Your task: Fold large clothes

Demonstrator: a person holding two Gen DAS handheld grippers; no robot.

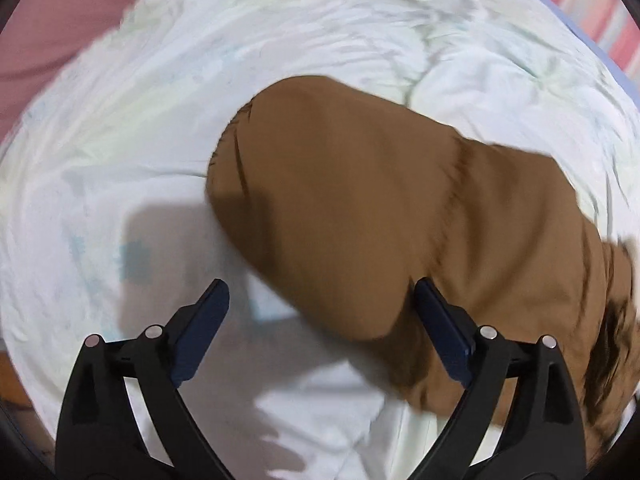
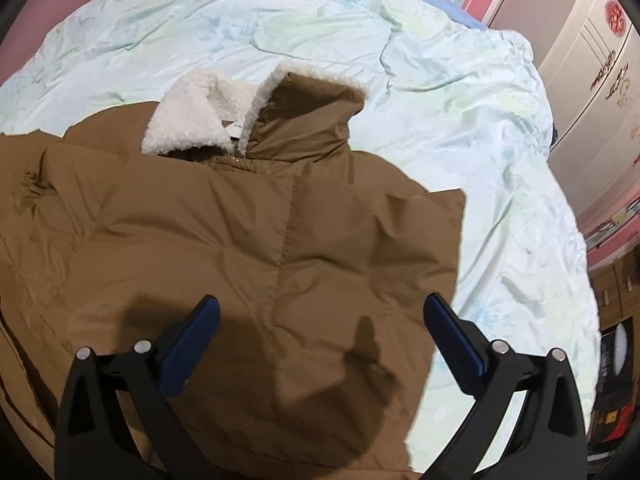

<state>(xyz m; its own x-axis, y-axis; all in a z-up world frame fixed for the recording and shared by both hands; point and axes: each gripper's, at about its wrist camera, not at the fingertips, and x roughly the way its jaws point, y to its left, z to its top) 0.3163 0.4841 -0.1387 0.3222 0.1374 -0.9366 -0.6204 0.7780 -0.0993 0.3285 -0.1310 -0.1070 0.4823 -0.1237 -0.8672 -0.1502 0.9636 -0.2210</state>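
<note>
Looking along your left hand-held gripper [image 1: 322,300], you see its jaws spread wide and holding nothing, above a brown sleeve [image 1: 352,208] of the jacket that lies across the pale quilt [image 1: 120,140] on the bed. Along your right hand-held gripper [image 2: 322,314], the jaws are wide too and empty, hovering over the brown jacket [image 2: 248,248], spread flat with its white fleece collar [image 2: 192,116] pointing away.
</note>
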